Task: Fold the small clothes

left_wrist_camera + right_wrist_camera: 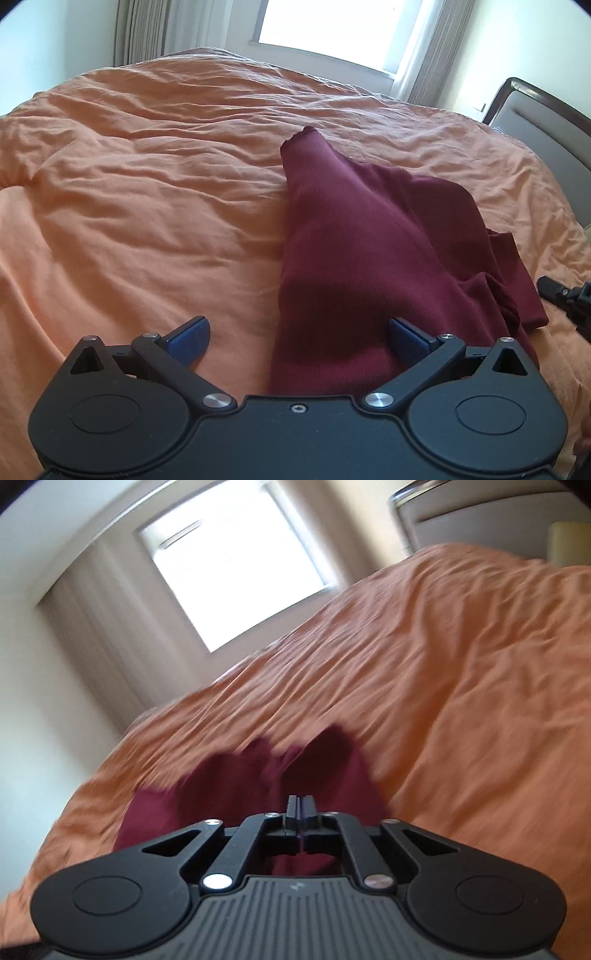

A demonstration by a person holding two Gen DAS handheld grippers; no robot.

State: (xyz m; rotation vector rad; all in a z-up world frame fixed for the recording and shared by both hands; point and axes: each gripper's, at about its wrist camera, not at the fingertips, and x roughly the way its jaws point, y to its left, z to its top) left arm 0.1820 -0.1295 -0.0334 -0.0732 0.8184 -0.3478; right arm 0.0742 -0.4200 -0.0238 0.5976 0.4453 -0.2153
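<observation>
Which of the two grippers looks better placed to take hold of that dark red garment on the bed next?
Probably the left gripper: its jaws stand wide open right over the near edge of the maroon garment on the orange bedspread. The right gripper is shut, its view blurred.

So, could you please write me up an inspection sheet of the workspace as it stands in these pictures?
Surface: bed with a wrinkled orange duvet, bare on its left part.
Job's things: one maroon garment, lying crumpled and not yet folded, one narrow end pointing toward the window.
Clutter: nothing seen.
Grippers: left gripper open, blue pads wide apart, one pad over the garment's near edge; right gripper shut, fingers together over the garment; whether cloth is pinched cannot be told, since that view is blurred.
Cables: nothing seen.
Surroundings: bright window with curtains beyond the bed; padded headboard at the right.
</observation>
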